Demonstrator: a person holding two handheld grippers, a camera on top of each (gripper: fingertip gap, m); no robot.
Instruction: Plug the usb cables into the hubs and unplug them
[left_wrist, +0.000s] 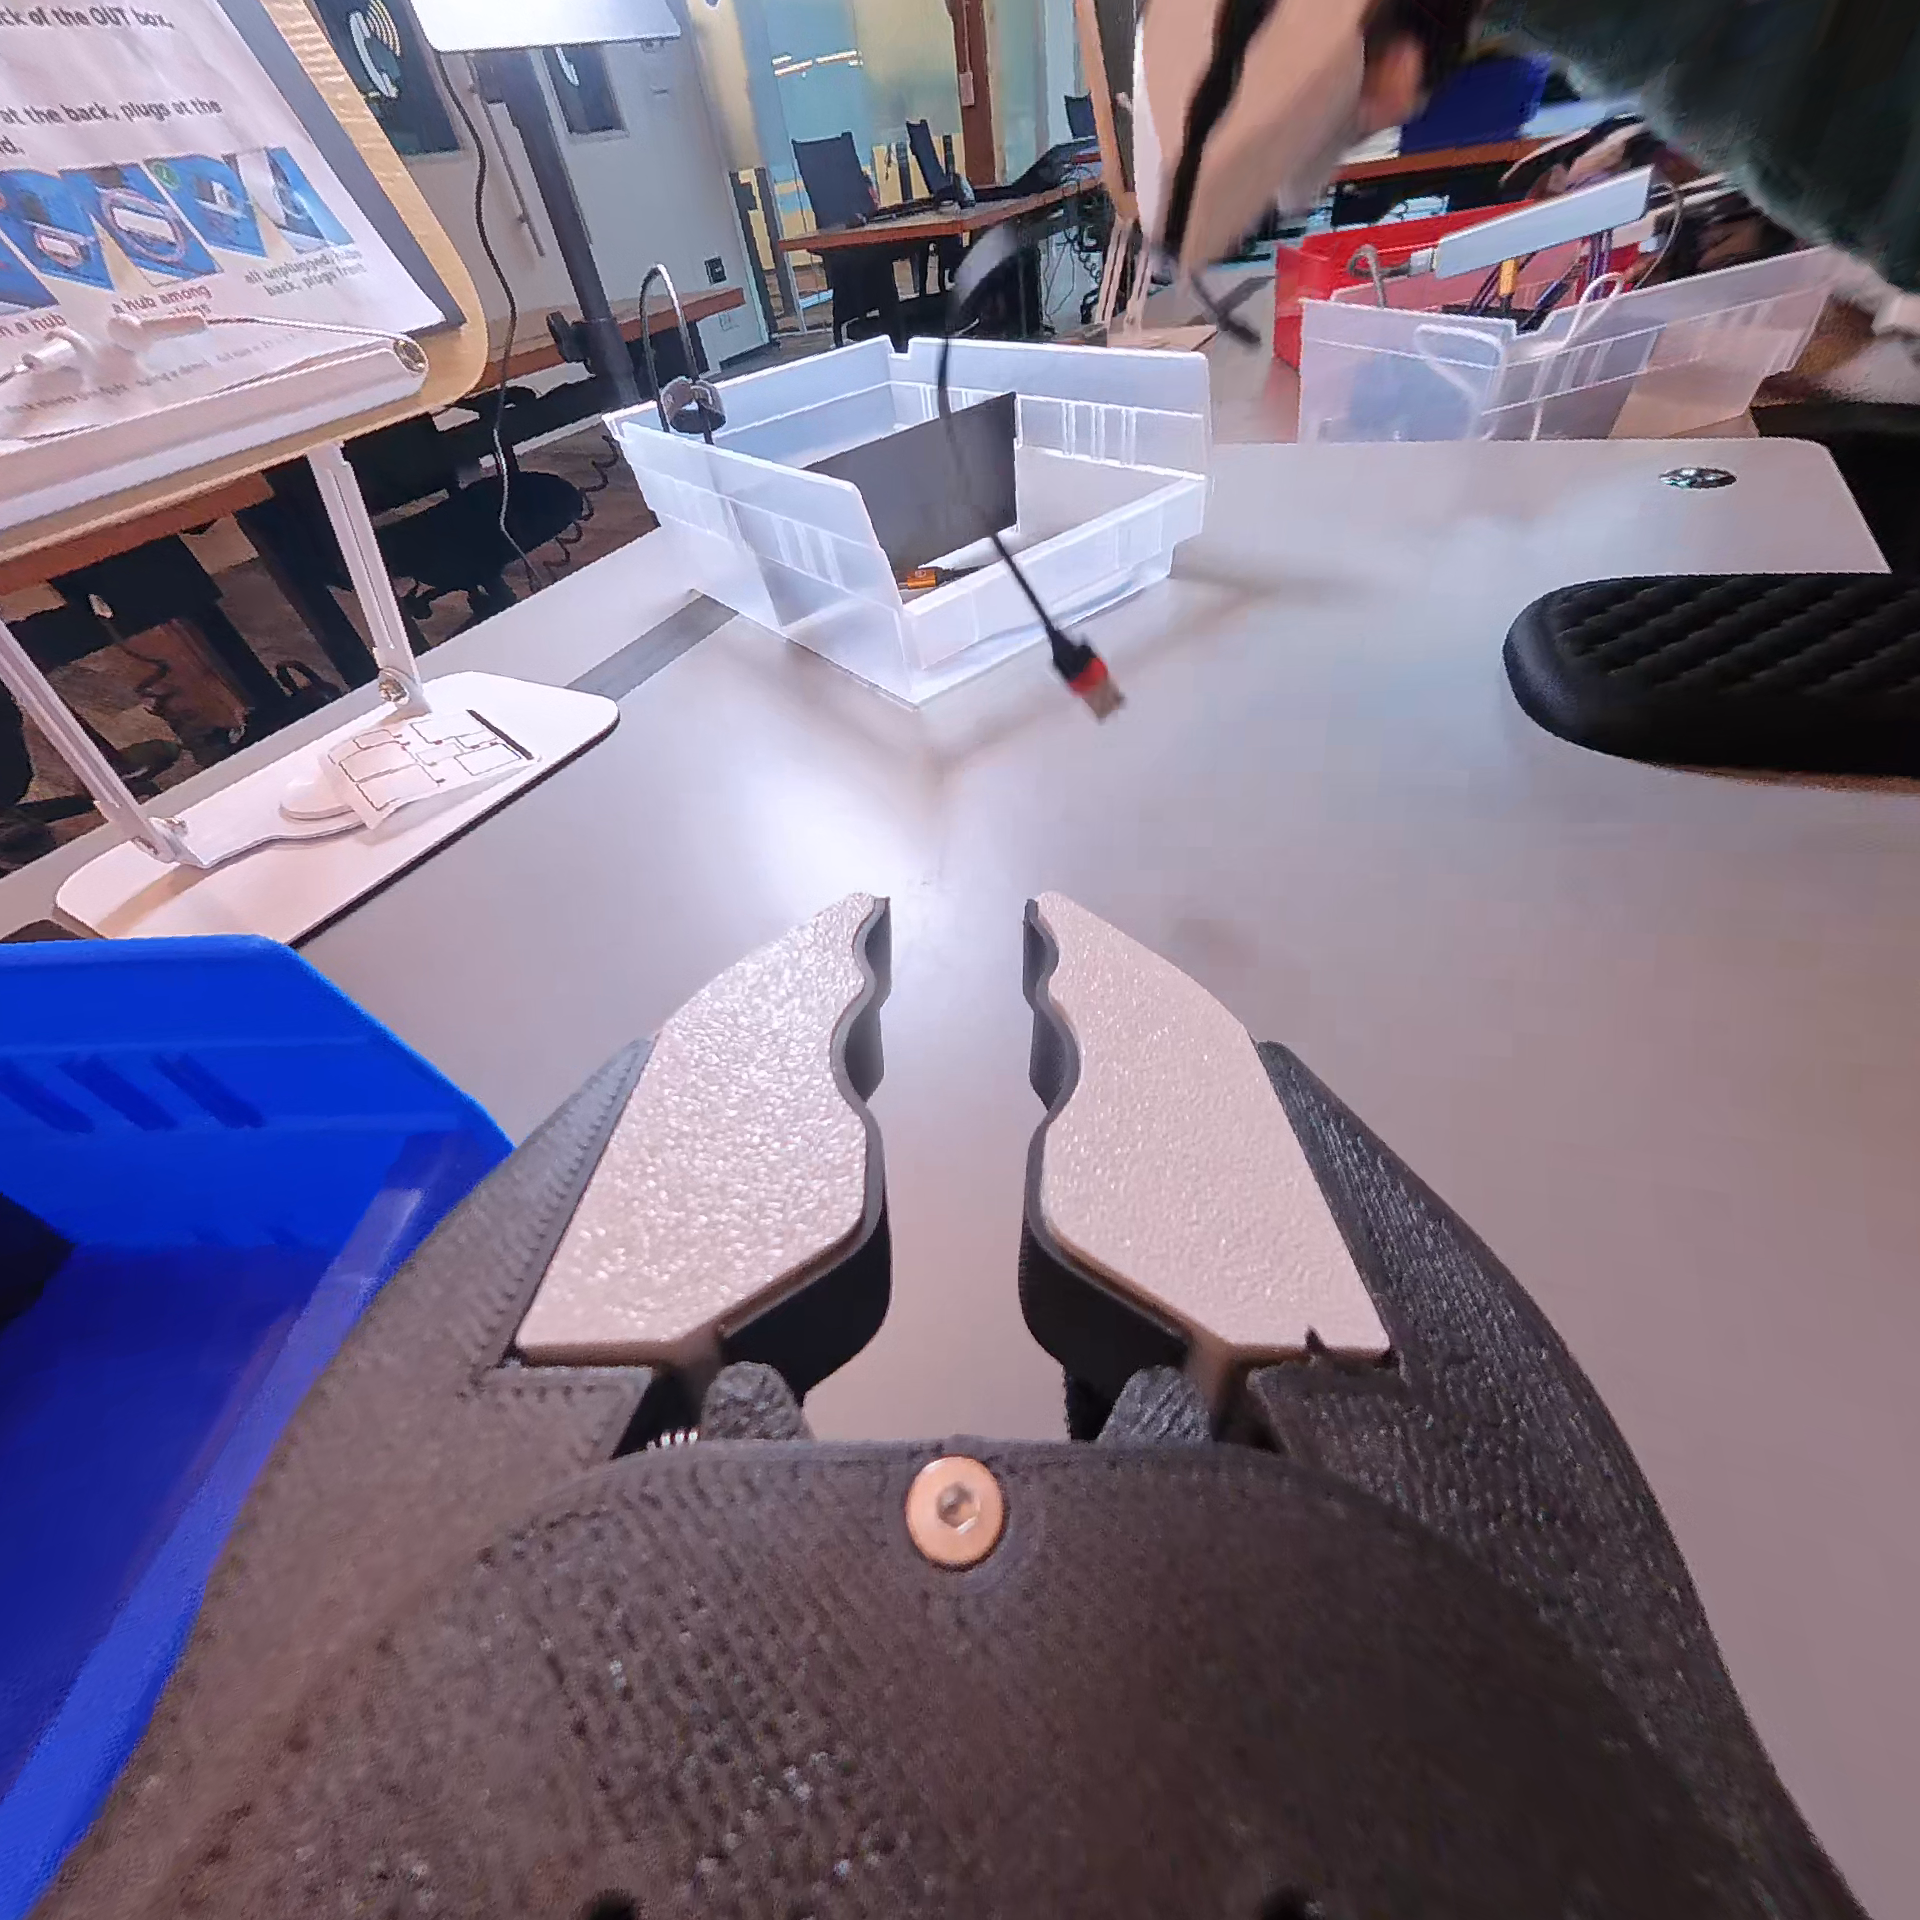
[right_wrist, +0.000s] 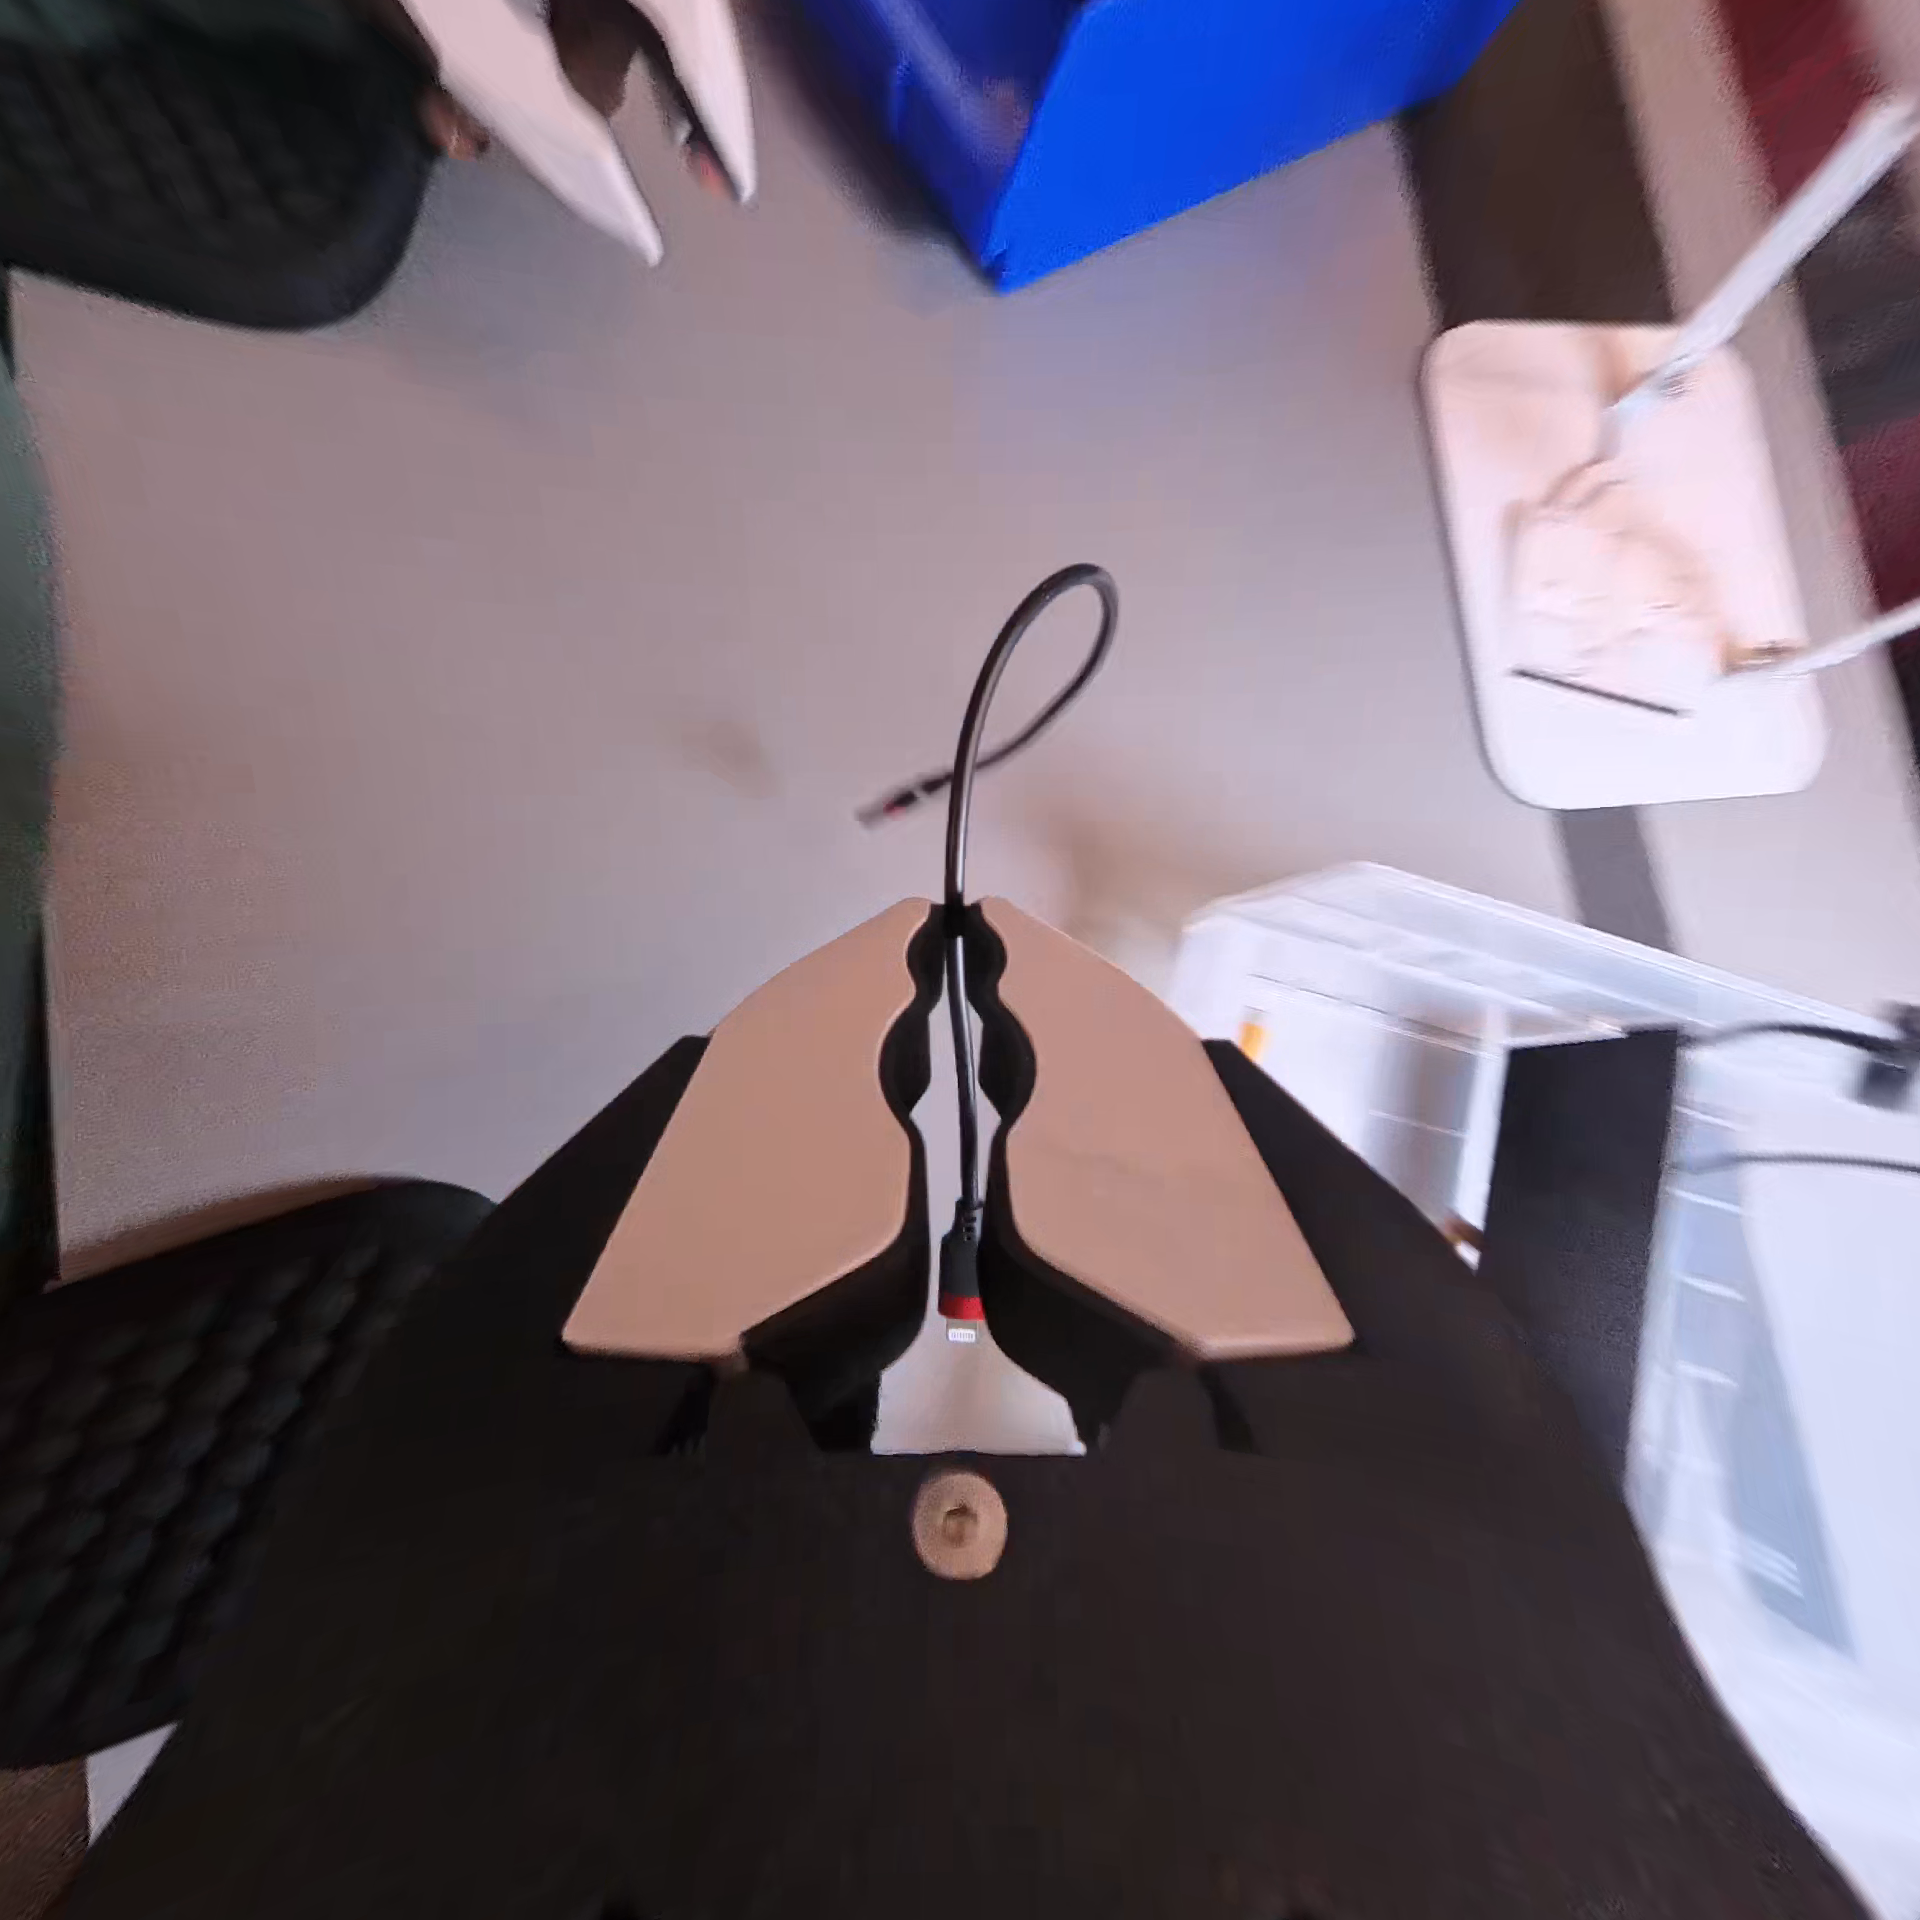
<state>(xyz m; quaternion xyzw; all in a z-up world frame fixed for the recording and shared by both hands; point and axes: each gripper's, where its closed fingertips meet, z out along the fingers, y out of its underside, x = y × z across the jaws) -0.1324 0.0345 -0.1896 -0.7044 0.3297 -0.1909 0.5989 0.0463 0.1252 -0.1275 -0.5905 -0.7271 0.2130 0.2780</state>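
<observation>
item: short black usb cable, red collars at both plugs. we hold it in our right gripper, fingertips pinched on the cord, the small plug lying back between the fingers toward the camera. the cord loops forward and its usb-a plug dangles in the air above the grey table, in front of the clear bin with a dark divider.

item: our left gripper, fingers parted with a narrow gap, nothing between them, low over the table beside a blue bin.

item: white stand bearing an instruction sheet; black wrist rest; more clear bins farther back.
</observation>
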